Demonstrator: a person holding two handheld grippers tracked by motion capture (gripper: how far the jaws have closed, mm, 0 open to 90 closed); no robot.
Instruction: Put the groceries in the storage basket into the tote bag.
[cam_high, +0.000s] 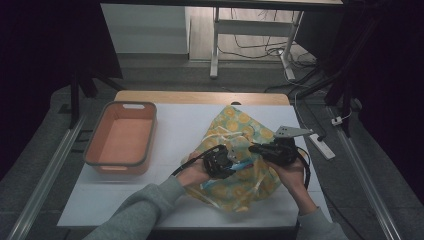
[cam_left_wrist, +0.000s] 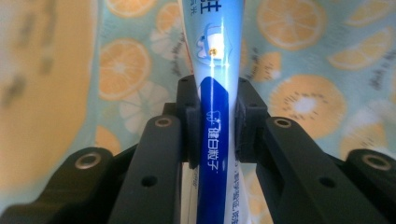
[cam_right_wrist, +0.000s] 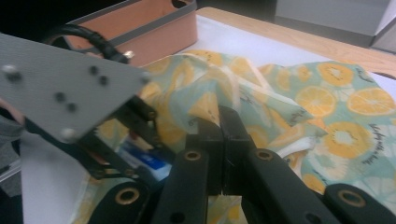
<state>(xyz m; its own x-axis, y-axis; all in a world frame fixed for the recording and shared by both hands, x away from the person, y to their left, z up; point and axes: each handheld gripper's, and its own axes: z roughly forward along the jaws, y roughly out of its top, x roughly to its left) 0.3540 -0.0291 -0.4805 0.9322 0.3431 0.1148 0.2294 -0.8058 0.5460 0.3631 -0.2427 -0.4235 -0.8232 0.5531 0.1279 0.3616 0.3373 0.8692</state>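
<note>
A drawstring cloth bag printed with orange slices lies on the white table top, right of centre. My left gripper is at the bag's near side, shut on a blue and white toothpaste tube. In the left gripper view the toothpaste tube stands clamped between the jaws of the left gripper, pointing over the bag. My right gripper is shut on a raised fold of the bag's fabric, pinched at the tips of the right gripper. The right gripper view also shows the tube under the left gripper's grey plate.
An orange bin with a grey rim stands at the table's left, nothing inside it; the bin is behind the bag in the right gripper view. A white power strip and cables lie on the floor at right. Desk legs stand beyond the table.
</note>
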